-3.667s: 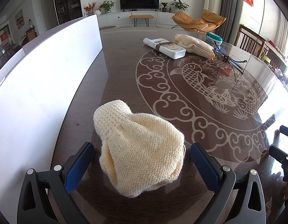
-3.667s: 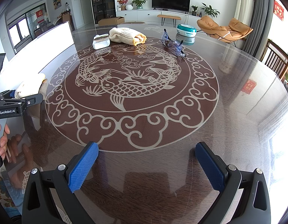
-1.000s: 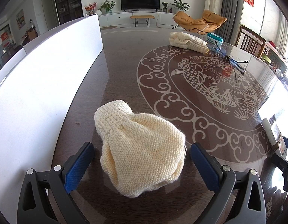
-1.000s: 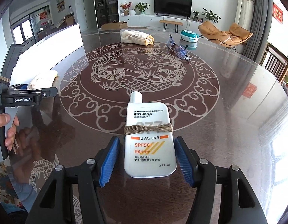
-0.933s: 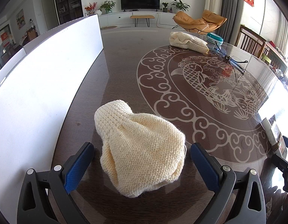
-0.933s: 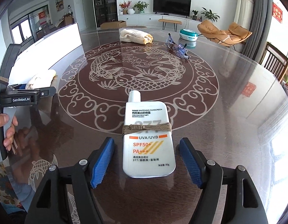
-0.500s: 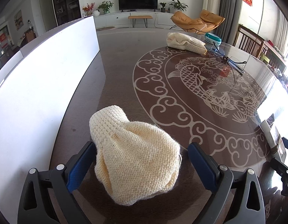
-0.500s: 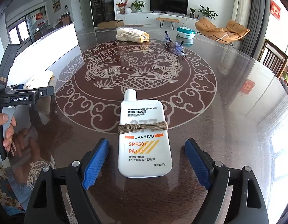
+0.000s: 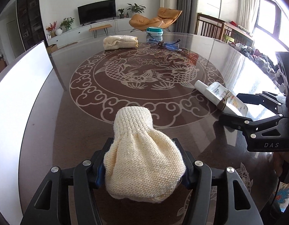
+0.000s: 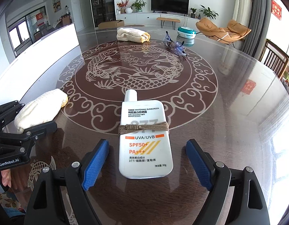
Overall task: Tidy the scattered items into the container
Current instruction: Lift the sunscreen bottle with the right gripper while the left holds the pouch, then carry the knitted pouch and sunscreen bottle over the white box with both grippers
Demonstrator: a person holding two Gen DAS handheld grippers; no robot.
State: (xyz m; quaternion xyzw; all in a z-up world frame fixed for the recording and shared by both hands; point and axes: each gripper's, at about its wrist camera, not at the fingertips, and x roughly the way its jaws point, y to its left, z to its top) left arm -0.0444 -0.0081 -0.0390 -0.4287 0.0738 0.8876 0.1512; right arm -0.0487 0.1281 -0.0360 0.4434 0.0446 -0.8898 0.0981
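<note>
Knit pouch [image 9: 144,166] between closing left gripper [image 9: 144,161] pads, angled downward.

Both wrist cams low, angled down; share table [image 9: 210,43] medallion.

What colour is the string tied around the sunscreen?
Brown. The string around the white sunscreen shows best in the right wrist view.

Bright living room: dark television [image 10: 169,1] on the white far wall above a long low cabinet [image 10: 144,19], orange lounge chair [image 10: 224,31] right, grey curtains [image 10: 257,15] beside it.
</note>
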